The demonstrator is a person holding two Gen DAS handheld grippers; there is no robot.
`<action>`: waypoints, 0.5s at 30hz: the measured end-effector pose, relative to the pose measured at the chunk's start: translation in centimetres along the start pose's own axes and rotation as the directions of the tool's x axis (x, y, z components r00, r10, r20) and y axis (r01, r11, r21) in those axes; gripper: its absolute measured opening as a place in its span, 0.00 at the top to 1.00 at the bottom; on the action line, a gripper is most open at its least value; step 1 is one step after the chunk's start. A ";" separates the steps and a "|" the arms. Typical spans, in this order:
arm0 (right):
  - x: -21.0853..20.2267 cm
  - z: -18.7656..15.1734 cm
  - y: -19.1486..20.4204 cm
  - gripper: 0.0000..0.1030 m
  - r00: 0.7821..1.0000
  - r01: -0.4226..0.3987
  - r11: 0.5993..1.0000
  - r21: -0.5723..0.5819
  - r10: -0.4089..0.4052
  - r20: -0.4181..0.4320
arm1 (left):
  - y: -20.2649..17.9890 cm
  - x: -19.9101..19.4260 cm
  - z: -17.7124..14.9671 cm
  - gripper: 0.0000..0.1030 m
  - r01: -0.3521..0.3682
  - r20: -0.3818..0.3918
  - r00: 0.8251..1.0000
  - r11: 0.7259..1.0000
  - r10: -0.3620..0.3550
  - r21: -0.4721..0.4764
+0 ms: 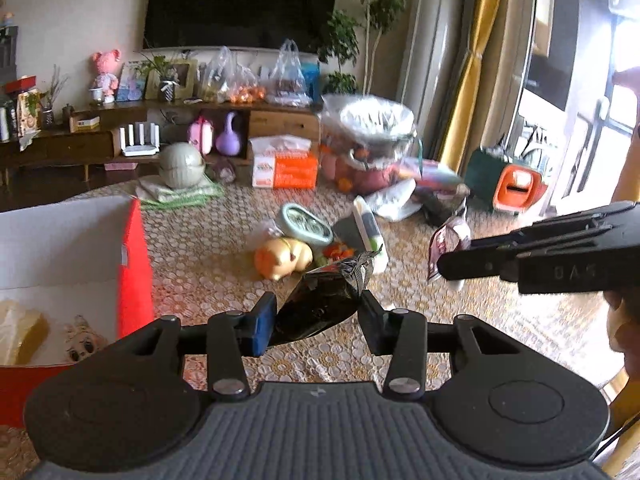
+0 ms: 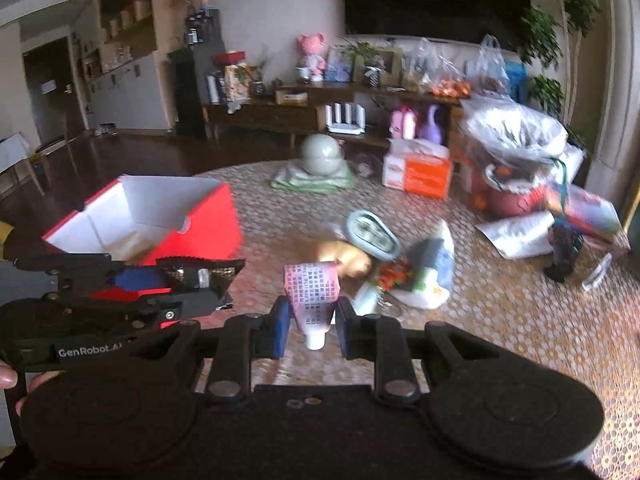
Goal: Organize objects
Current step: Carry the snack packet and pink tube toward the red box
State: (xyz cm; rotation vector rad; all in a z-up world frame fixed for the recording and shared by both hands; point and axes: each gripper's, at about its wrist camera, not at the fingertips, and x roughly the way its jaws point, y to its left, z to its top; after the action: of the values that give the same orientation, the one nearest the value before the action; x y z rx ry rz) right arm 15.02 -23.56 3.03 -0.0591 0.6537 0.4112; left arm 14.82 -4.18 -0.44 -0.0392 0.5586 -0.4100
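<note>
Sitting at far left on the bench [image 1: 460,320], the red box [image 1: 134,264] is standing open. Left tongs [image 1: 316,312] are pinching a dark foil packet [image 1: 320,304] above the bench. Right tongs [image 2: 310,322] are clamping a pink tube [image 2: 314,292] cap-down, near the toy pig [image 1: 284,258] and clutter pile.

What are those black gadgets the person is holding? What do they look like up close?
Each is a hand-held gripper, mostly matt black plastic. The left hand-held gripper has a ribbed grey base, two round black discs, silver pivot bolts on its linkage bars, and blue pads on its fingers. The right hand-held gripper looks the same. White lettering reading GenRobot.AI marks the left one's side. No sleeve is visible.
</note>
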 end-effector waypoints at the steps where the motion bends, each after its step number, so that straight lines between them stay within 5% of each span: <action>1: 0.0 0.3 0.6 0.77 1.000 -0.007 1.000 -0.010 0.007 0.004 | 0.3 -0.6 0.2 0.59 0.000 0.010 1.000 1.000 0.000 -0.010; 15: 2.4 4.9 9.3 0.77 0.993 -0.103 0.984 -0.145 0.109 0.034 | 6.5 -6.8 2.0 0.59 -0.092 0.115 0.988 0.994 0.099 -0.063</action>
State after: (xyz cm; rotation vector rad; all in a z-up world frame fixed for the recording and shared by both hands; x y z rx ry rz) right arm 16.02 -13.31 6.18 -0.1525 0.5869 0.5610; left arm 13.03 4.26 3.81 -0.0908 0.4531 -0.2960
